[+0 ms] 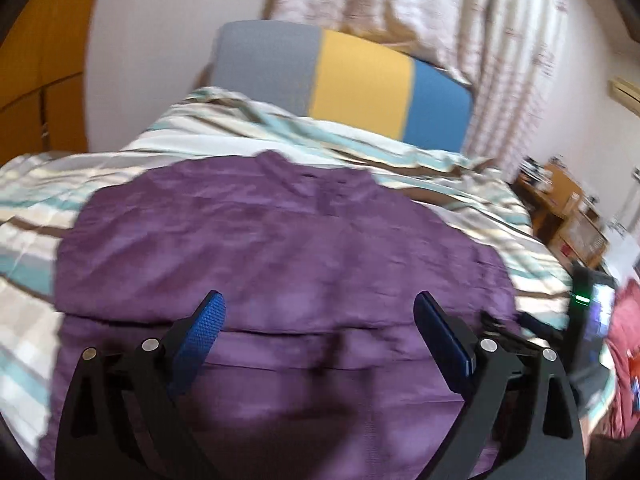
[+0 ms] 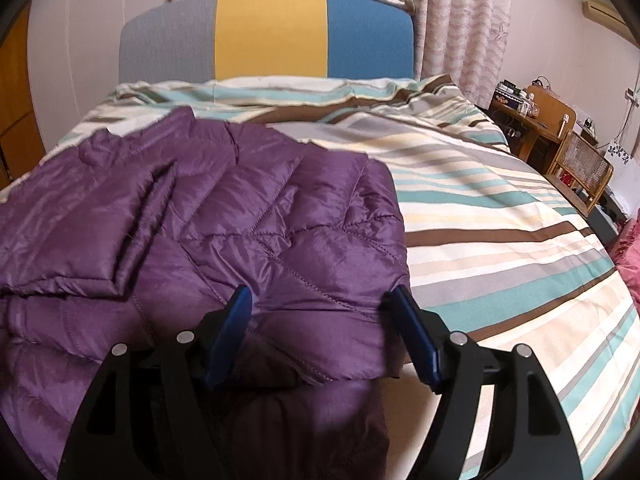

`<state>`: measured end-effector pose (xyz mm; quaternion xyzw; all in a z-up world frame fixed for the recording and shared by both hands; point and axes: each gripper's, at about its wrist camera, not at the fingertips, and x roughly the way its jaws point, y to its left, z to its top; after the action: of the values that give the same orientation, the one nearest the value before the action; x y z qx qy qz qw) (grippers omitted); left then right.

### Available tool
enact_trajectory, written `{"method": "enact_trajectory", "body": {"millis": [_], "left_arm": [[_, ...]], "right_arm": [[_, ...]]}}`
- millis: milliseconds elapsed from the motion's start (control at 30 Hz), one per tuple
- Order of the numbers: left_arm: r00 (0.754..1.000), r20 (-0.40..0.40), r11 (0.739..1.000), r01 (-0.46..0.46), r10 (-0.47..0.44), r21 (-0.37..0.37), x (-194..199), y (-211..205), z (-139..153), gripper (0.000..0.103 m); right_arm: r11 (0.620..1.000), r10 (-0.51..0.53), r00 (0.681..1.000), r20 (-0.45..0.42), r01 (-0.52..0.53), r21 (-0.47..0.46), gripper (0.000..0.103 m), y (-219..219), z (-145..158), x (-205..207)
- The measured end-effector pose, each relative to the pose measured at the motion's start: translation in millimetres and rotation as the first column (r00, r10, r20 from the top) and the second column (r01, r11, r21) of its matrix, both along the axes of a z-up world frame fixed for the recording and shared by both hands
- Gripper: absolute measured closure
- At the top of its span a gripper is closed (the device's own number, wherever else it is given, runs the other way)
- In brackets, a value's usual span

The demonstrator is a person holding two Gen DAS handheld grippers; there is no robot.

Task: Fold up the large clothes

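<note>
A purple quilted jacket (image 1: 272,240) lies partly folded on the striped bed cover (image 1: 200,128). In the right wrist view the jacket (image 2: 248,216) fills the left half, with a folded sleeve (image 2: 80,232) lying on top of it. My left gripper (image 1: 320,304) is open and empty, hovering over the jacket's near part. My right gripper (image 2: 322,300) is open and empty over the jacket's right edge, near a folded fabric layer. The right gripper (image 1: 500,328) also shows at the right in the left wrist view.
The striped bed cover (image 2: 500,220) extends to the right of the jacket. A grey, yellow and blue headboard (image 2: 272,36) stands at the far end, with curtains (image 2: 460,20) behind. Wooden furniture (image 2: 560,140) and a chair stand at the right. A red cloth (image 2: 628,248) lies at the bed's right edge.
</note>
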<state>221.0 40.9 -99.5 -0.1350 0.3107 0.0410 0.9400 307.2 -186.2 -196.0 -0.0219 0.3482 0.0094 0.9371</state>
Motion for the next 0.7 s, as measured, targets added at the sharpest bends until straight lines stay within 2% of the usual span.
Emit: {"method": "enact_trajectory", "body": {"millis": [67,167,267,367,467,533,600,700], "left_arm": [[0.999,-0.019,0.998,-0.050,0.051,0.023,-0.6,20.7,-0.8,0.009],[0.991,-0.034,0.989,-0.127,0.130,0.078,-0.2,53.5,-0.4,0.009],[0.977,-0.060,0.972,-0.198,0.207,0.129,9.8,84.4,-2.6,0.009],[0.962,-0.119,0.961,-0.225,0.245,0.159,19.8,105.8,-13.0,0.009],[0.946,-0.176,0.954,-0.240,0.271,0.181,28.3,120.8,-28.3,0.009],[0.935,-0.206,0.949,-0.253,0.290,0.188,28.9,130.3,-41.8,0.009],[0.930,-0.224,0.954,-0.263,0.290,0.144,26.9,140.2,-53.6,0.008],[0.924,-0.247,0.957,-0.280,0.291,0.080,29.3,152.7,-64.0,0.003]], "right_arm": [[0.999,0.027,1.000,0.010,-0.027,0.018,0.031,0.8,6.7,-2.7],[0.996,0.084,0.996,0.032,-0.084,-0.007,0.031,13.4,22.9,-5.7],[0.987,0.158,0.985,0.072,-0.159,0.010,0.031,38.7,45.3,-4.2],[0.977,0.214,0.974,0.076,-0.215,0.002,0.031,69.5,53.6,5.8],[0.972,0.234,0.971,0.052,-0.232,-0.047,0.031,95.3,46.7,21.5],[0.975,0.207,0.978,0.020,-0.204,-0.092,0.030,103.1,32.9,33.6],[0.978,0.182,0.983,-0.015,-0.183,-0.101,0.029,103.3,16.2,42.9],[0.982,0.177,0.983,-0.050,-0.180,-0.060,0.026,98.1,-0.6,50.1]]}}
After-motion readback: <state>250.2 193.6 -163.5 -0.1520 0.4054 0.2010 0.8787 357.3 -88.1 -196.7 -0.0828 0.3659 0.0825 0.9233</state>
